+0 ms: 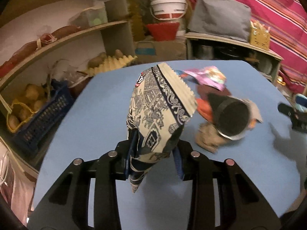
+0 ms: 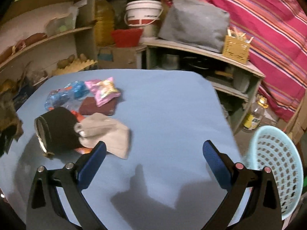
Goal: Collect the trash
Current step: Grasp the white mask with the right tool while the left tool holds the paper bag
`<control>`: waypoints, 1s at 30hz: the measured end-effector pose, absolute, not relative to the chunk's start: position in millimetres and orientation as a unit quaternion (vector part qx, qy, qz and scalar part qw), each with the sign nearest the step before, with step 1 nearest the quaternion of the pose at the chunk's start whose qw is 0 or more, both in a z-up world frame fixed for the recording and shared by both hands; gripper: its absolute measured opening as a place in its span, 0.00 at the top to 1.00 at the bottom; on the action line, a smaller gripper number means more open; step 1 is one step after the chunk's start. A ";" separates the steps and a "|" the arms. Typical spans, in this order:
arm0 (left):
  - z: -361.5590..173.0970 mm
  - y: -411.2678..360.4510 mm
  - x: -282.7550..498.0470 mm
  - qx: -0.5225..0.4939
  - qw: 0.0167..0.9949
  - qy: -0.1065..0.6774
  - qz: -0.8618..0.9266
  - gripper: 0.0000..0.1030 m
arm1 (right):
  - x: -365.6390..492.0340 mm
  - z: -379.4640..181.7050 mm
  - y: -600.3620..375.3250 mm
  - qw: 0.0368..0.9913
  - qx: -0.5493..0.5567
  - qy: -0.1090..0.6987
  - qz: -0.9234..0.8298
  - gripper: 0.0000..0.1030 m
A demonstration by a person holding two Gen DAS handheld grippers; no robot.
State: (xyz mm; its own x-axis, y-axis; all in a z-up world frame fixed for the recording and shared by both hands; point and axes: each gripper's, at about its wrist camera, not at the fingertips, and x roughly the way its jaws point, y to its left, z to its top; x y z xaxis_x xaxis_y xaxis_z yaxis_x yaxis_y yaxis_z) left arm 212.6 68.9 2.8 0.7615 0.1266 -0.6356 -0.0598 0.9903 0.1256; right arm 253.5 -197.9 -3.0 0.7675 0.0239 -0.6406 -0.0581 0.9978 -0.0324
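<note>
**Left wrist view: wrapper lifted, basket waiting**

Left wrist view shows the left hand-held gripper [image 1: 153, 153] pinching a patterned wrapper [image 1: 159, 107] clear of the blue tabletop [image 1: 107, 99], likely bound for the basket [image 2: 276, 168] beside the right hand-held gripper [image 2: 154, 157], whose jaws are spread and empty. More trash surrounds a black can [image 2: 57, 128]. Cluttered shelves [image 1: 57, 38] stand behind.

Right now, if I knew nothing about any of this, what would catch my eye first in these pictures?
Probably the blue-and-cream patterned wrapper, held up over the blue table in the left gripper. Next, the litter heap at the table's left in the right view: a black can on its side, a pink packet, a grey cloth. The right gripper gapes empty, with a pale blue basket at its right.
</note>
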 end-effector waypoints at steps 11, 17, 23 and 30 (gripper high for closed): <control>-17.4 104.9 242.5 0.026 0.928 0.363 0.083 0.68 | 298.1 -31.1 -166.1 0.923 -0.038 0.383 0.019 0.05; -17.8 106.7 239.7 0.030 0.928 0.361 0.086 0.67 | 313.8 -47.5 -160.0 0.903 -0.040 0.426 0.046 0.37; -18.7 104.6 240.1 0.031 0.927 0.363 0.086 0.67 | 308.5 -46.9 -152.5 0.904 -0.058 0.419 0.066 0.74; -19.2 104.2 241.1 0.029 0.927 0.362 0.089 0.67 | 302.3 -39.3 -166.9 0.910 -0.051 0.407 0.059 0.99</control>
State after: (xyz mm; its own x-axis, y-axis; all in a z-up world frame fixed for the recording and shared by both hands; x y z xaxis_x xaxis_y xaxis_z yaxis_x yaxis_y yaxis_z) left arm 241.1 104.2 -19.2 0.7212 0.1871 -0.6670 -0.1448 0.9823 0.1190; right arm 302.3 -166.9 -39.3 0.6620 0.0666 -0.7466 -0.1495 0.9878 -0.0445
